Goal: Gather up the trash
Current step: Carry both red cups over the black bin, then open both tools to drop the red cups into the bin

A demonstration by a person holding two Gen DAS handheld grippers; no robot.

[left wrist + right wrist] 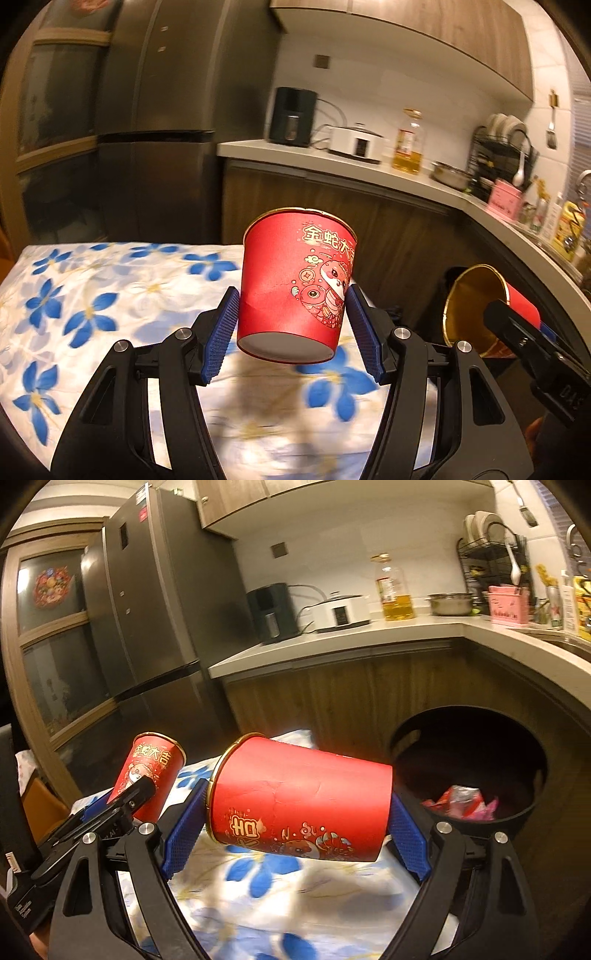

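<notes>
Since each hand-held gripper carries a red paper cup clear of the flowered table (pixel 110 302), the step in hand is judged to be the carry to the black bin (pixel 517 812), which stands on the floor just past the table's far right corner, below the curved kitchen counter (pixel 332 642), with red and pink wrappers already lying in it. To do it well, both grips should be kept closed until each cup is fully over the bin's mouth, and the cups are best released one at a time so that neither strikes the rim. The left hand-held gripper (pixel 291 317) is closed on the upright cup (pixel 295 288), its blue pads pressed against the lower wall, which is slightly creased on the left side; the squeeze should not be tightened, as thin paper is likely to buckle. The right hand-held gripper (pixel 295 812) is spread wide and clamped on the sideways cup (pixel 299 797), one pad at the gold rim and the other at the base, so the cup lies across the jaws with its mouth toward the left. Both hand-held grippers are pointed forward and tilted somewhat downward over the table, side by side, the right one nearer the bin.
</notes>
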